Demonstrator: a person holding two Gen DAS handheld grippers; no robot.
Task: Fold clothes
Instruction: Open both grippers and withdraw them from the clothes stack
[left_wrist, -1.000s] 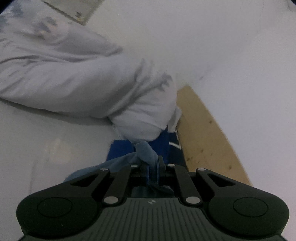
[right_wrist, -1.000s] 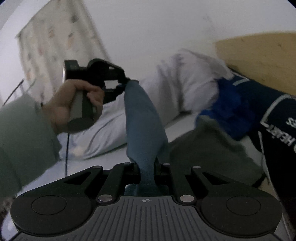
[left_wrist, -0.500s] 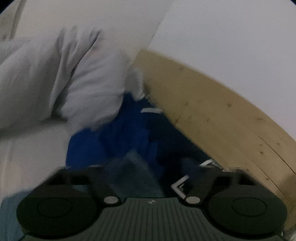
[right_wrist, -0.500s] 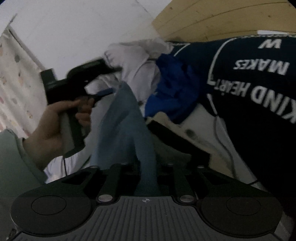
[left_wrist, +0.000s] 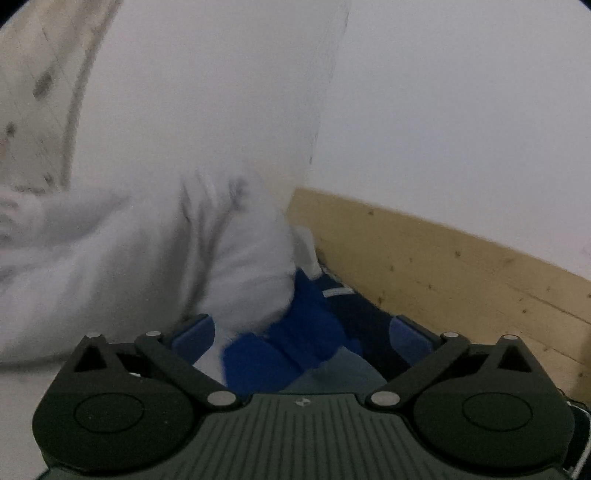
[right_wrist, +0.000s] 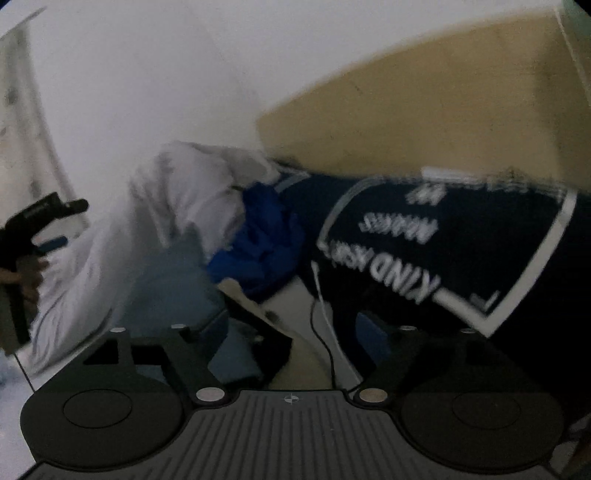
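My left gripper (left_wrist: 301, 334) is open, its blue pads spread wide over a pile of clothes. Just below it lies the grey-blue garment (left_wrist: 336, 373), with a bright blue garment (left_wrist: 295, 332) beside it. My right gripper (right_wrist: 291, 332) is open too, and nothing is between its fingers. The grey-blue garment (right_wrist: 173, 284) lies loose in front of its left finger. A navy shirt with white lettering (right_wrist: 443, 251) spreads to the right, and the bright blue garment (right_wrist: 262, 236) is bunched in the middle. The left gripper (right_wrist: 40, 221) shows at the far left, held by a hand.
A white bundle of bedding (left_wrist: 147, 258) lies along the wall to the left. A pale wooden board (left_wrist: 443, 266) runs behind the pile on the right. A thin dark cable (right_wrist: 321, 343) crosses the white sheet near the right gripper. A patterned curtain (left_wrist: 33, 92) hangs far left.
Both grippers have opened and let go of the grey-blue garment, which dropped onto the pile. Both views swung toward the wooden board and the navy shirt.
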